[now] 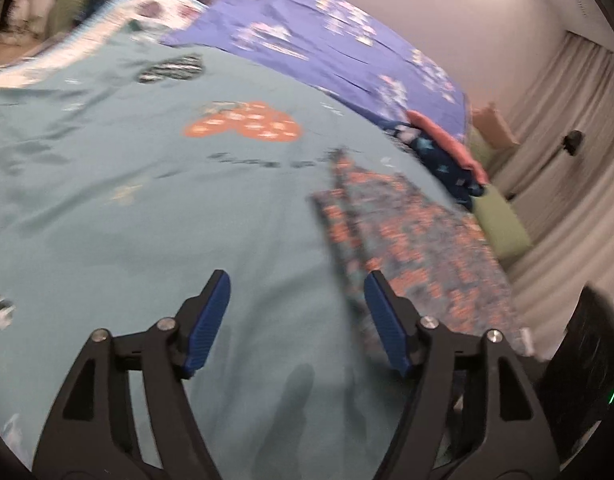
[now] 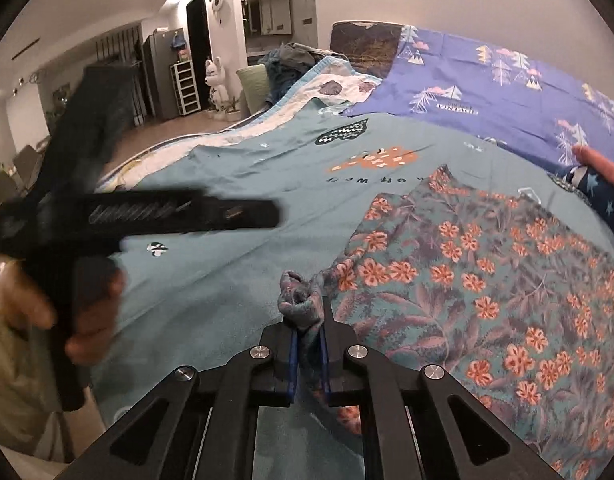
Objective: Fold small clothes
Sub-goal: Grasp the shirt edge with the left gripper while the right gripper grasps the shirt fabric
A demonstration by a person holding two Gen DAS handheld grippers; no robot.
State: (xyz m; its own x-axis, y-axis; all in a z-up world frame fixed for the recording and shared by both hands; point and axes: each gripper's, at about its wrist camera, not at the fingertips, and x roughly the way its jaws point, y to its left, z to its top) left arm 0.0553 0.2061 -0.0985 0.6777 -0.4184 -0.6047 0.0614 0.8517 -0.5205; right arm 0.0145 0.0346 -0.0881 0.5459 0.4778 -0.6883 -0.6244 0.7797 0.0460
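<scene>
right fingers (image 2: pixel 307 344) pinch floral garment (image 2: pixel 487 280); left fingers (image 1: pixel 297 284) spread

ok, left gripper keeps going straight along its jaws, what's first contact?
Probably the teal bedspread; the left gripper is open with only that cloth between its jaws. The floral garment lies just right; blur hides depth.

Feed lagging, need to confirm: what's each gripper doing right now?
Left gripper: open, empty.
Right gripper: closed on a corner of the teal floral cloth garment.
</scene>
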